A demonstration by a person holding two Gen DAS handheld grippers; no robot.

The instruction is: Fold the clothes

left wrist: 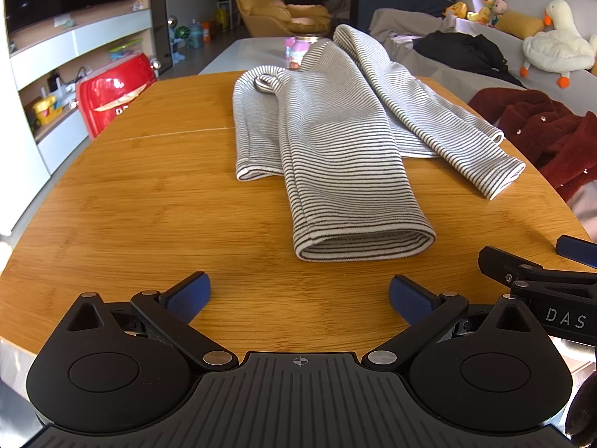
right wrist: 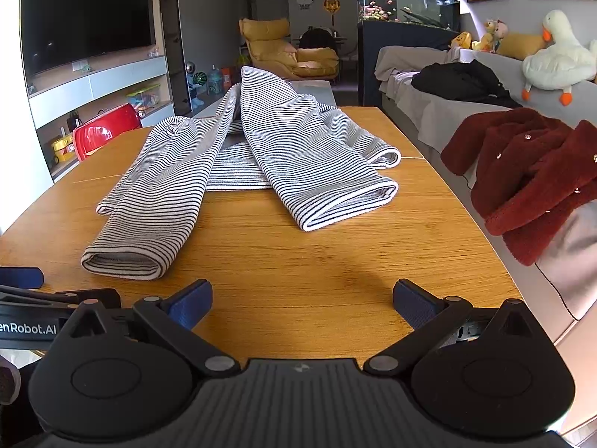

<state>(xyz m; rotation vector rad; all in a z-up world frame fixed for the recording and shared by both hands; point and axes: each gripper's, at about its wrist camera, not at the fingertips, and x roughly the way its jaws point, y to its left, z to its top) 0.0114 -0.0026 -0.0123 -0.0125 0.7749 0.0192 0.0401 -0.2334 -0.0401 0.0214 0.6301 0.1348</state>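
A grey-and-white striped garment lies partly folded on the wooden table, its two long parts stretching toward me with cuffs at the near end. My left gripper hovers open over the table's near edge, a short way in front of the nearer cuff, empty. My right gripper is open too and holds nothing, with both cuffs ahead and to its left. Each gripper shows at the edge of the other's view.
A dark red fuzzy coat hangs over the grey sofa right of the table. Black clothing and plush toys sit on the sofa. A red case stands left of the table by the TV shelf.
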